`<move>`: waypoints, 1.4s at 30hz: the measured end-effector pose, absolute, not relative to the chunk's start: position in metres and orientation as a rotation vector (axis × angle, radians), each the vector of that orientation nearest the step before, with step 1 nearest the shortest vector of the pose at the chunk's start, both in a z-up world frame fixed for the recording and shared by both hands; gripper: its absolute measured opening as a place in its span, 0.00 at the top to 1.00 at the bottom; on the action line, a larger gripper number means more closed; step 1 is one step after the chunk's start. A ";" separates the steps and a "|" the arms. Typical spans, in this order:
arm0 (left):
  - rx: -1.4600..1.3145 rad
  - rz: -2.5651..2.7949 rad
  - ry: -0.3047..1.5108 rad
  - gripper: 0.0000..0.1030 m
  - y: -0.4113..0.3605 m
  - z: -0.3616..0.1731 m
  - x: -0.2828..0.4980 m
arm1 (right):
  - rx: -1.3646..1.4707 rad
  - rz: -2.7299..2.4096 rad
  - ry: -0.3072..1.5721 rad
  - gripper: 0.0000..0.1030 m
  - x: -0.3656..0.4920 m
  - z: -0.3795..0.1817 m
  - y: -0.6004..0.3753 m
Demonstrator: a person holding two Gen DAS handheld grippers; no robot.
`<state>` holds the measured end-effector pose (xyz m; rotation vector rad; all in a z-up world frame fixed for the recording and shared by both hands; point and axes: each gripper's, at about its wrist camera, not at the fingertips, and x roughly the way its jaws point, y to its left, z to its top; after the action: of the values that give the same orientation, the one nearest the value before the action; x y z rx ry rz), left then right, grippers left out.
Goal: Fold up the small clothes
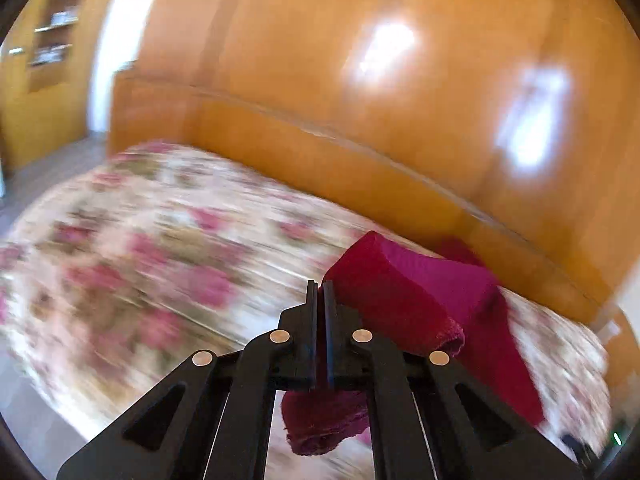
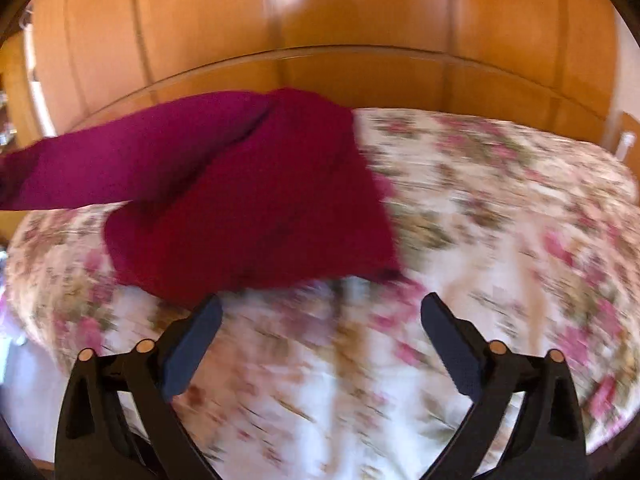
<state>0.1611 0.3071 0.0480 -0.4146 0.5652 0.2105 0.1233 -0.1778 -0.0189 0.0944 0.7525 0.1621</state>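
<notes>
Your room stock: bed with floral bedspread [image 2: 500,216]; curved wooden footboard [image 2: 360,76] beyond it; glossy orange wood wardrobe doors [image 1: 320,40] with bright light reflections; open shelving [image 1: 56,28] far left; grey floor [image 1: 44,168]

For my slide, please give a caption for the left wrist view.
Left gripper shut on a magenta cloth, lifting it above the floral bed.

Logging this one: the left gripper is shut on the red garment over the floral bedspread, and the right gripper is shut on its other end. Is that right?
Not quite. The left gripper is shut on the red garment over the floral bedspread, but the right wrist view shows the right gripper open, its fingers spread wide and holding nothing, short of the garment.
</notes>
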 end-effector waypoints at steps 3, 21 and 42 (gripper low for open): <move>-0.453 0.365 0.617 0.98 0.358 0.034 0.181 | 0.102 0.230 0.790 0.14 0.151 -0.021 -0.156; -0.317 -0.334 0.787 0.31 0.177 -0.037 0.154 | -0.089 0.362 0.797 0.92 0.195 -0.009 -0.134; -0.252 -0.495 0.910 0.59 0.100 -0.069 0.187 | -0.112 -0.224 0.734 0.17 0.293 0.031 -0.325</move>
<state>0.1868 0.1000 -0.0686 -0.2520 0.9099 -0.4954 0.2933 -0.3248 0.0308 -0.1116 0.7344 -0.2239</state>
